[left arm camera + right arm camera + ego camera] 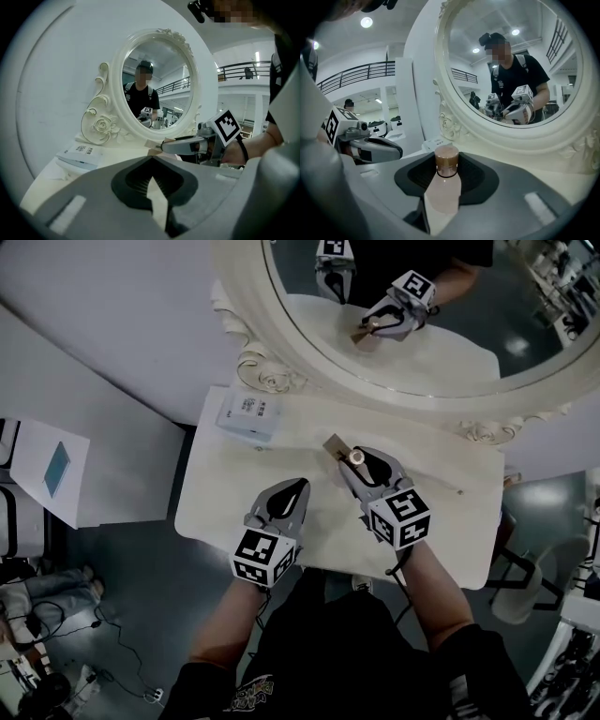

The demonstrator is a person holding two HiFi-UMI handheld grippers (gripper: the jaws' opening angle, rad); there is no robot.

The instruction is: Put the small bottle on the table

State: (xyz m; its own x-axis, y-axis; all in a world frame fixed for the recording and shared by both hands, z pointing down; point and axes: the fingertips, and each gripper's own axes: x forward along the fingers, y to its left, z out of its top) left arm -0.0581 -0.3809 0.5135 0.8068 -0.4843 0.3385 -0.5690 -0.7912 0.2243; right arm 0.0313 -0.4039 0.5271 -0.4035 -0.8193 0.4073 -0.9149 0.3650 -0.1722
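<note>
The small bottle [356, 457], pale pink with a copper cap [446, 159], stands upright between the jaws of my right gripper [355, 465], which is shut on it over the middle of the white dressing table [225, 493]. In the right gripper view the bottle [442, 192] fills the gap between the jaws, cap toward the mirror. My left gripper [298, 489] hovers just left of it, jaws together and holding nothing. The left gripper view shows its own jaws [152, 180] shut and the right gripper [186, 146] level above the tabletop.
A large oval mirror [281, 381] in an ornate white frame stands along the table's back edge. A white box [249, 416] lies at the back left. A small tan box [335, 444] lies just beyond the bottle. A thin stick [448, 487] lies on the right.
</note>
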